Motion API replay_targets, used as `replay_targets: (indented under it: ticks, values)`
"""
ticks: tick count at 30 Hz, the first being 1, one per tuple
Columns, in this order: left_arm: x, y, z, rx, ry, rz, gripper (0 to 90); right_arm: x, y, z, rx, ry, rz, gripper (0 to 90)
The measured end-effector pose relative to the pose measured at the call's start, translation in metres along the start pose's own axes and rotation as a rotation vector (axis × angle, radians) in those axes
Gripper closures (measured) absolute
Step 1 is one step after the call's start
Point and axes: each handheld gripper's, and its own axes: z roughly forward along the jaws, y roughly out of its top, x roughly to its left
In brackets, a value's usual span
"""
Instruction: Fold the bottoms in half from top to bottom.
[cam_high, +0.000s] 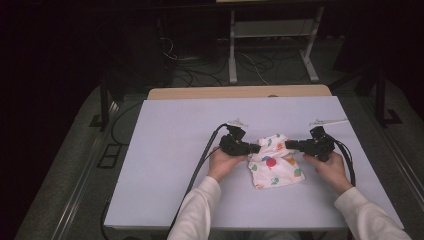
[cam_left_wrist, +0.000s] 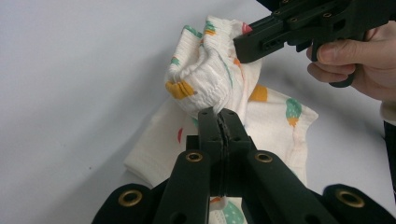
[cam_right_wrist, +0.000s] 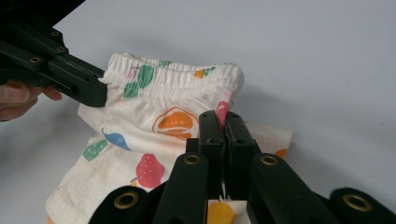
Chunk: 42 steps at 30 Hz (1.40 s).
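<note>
A small pair of white shorts (cam_high: 274, 161) printed with coloured fruit lies on the white table top (cam_high: 170, 150), its elastic waistband lifted off the surface. My left gripper (cam_high: 256, 148) is shut on the left end of the waistband (cam_left_wrist: 201, 74), the fabric bunched just beyond its tips (cam_left_wrist: 222, 114). My right gripper (cam_high: 289, 145) is shut on the waistband's other end (cam_right_wrist: 224, 84), pinching cloth between its pads (cam_right_wrist: 224, 116). In the left gripper view the right gripper (cam_left_wrist: 245, 44) reaches in from the upper right. In the right gripper view the left gripper (cam_right_wrist: 95, 91) comes in from the left.
The white top rests on a wooden table whose far edge (cam_high: 240, 92) shows behind it. Two small white tags (cam_high: 327, 121) lie near the back. Cables (cam_high: 200, 165) trail from both grippers toward the person. Beyond the table stand a desk frame (cam_high: 272, 45) and floor cables.
</note>
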Motion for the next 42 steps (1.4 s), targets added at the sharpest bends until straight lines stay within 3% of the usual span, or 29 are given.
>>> replay_targets:
  ticks: [11,15,19,25,30,33,36,40,42]
  values:
    - [-0.002,-0.004,0.003,0.022,-0.029,0.027,89.2,0.002,-0.007,-0.001,0.034,0.009,0.024,82.7]
    - [-0.003,-0.005,0.004,0.031,-0.037,0.042,89.1,0.000,-0.007,-0.002,0.046,0.017,0.064,63.4]
    - [-0.004,-0.006,0.005,0.038,-0.047,0.055,89.2,0.002,-0.005,-0.004,0.013,-0.029,0.054,40.7]
    - [-0.006,-0.007,0.005,0.051,-0.054,0.088,89.1,0.001,0.005,-0.002,0.004,-0.016,0.065,26.5]
    - [-0.007,-0.009,0.005,0.045,-0.056,0.096,89.1,0.006,0.021,0.000,-0.005,-0.005,0.048,26.0]
    - [-0.007,-0.010,0.006,0.043,-0.059,0.095,89.1,0.010,0.031,0.002,-0.008,-0.015,0.016,30.1]
    - [-0.008,-0.010,0.007,0.045,-0.063,0.107,89.1,0.010,0.039,0.007,-0.001,-0.014,0.014,34.8]
    - [-0.008,-0.011,0.007,0.052,-0.065,0.114,89.1,0.010,0.046,0.018,0.029,-0.018,-0.005,46.6]
    - [-0.008,-0.011,0.007,0.052,-0.067,0.113,89.1,0.010,0.049,0.024,0.053,-0.008,-0.018,58.2]
